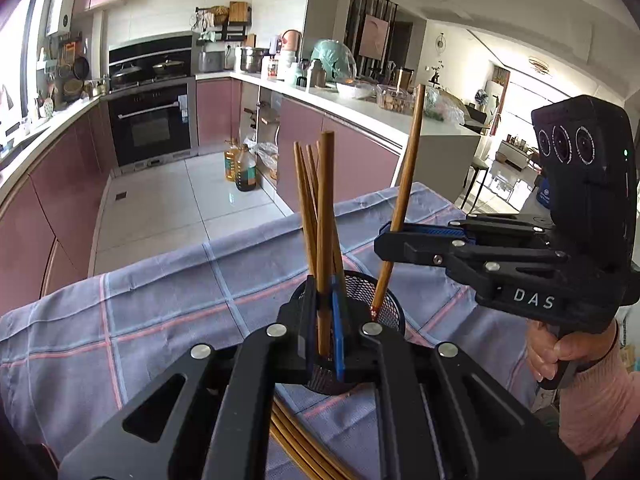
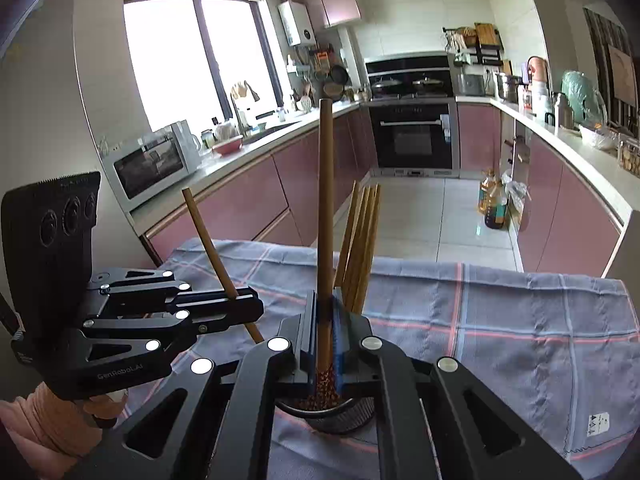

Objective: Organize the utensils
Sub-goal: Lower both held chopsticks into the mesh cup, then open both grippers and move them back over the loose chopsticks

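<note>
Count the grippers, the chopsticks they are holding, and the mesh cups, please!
Grippers: 2, the left gripper and the right gripper
Chopsticks clamped in jaws: 2, the left chopstick and the right chopstick
Mesh cups: 1, the black mesh cup
Total: 5

1. A blue checked cloth (image 2: pixel 500 320) with pink and pale stripes covers the table.
2. A built-in black oven (image 2: pixel 414 140) sits in the far counter run, two lidded pans (image 2: pixel 404 82) on the hob above it.
3. A white microwave (image 2: pixel 154 160) stands on the counter under the window (image 2: pixel 192 56).
4. Two oil bottles (image 1: pixel 240 166) stand on the tiled floor beside the pink cabinets (image 1: pixel 304 148).
</note>
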The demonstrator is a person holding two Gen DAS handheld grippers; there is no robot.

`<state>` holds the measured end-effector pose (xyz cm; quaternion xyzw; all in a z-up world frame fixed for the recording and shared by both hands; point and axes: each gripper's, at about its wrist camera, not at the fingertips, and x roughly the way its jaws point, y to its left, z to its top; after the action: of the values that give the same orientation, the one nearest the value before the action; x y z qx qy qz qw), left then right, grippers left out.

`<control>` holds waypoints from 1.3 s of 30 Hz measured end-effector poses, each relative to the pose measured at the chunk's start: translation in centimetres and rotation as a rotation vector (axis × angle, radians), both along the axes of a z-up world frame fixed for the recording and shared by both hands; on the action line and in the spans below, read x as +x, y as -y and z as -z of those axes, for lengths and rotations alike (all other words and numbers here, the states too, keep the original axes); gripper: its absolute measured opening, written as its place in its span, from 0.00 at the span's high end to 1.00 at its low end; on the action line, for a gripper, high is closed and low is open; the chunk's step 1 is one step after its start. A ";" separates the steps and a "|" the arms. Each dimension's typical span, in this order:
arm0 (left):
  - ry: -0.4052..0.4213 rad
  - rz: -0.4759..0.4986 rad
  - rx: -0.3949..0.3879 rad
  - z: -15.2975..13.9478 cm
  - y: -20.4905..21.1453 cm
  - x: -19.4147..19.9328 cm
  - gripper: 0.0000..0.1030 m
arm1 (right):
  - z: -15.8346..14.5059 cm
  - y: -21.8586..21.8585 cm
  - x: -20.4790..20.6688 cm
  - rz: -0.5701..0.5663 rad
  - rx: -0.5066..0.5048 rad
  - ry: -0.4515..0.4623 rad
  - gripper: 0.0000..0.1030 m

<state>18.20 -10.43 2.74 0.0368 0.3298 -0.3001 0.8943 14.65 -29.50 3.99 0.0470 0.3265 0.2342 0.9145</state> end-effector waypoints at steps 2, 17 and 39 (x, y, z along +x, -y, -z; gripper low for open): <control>-0.019 -0.001 -0.001 0.4 0.0 0.7 0.93 | 0.9 0.0 0.7 0.008 0.004 -0.034 0.94; -0.019 -0.058 -0.035 2.0 -1.3 1.0 0.85 | 2.1 0.6 0.9 0.060 0.040 -0.024 0.83; -0.060 -0.172 0.008 9.0 -7.9 -8.0 0.69 | 9.0 -6.1 -7.4 -0.169 -0.025 -0.142 0.61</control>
<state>10.19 -2.48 -6.28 0.0029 0.3597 -0.2220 0.9063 7.25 -23.36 -5.03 0.0242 0.3961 0.3023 0.8667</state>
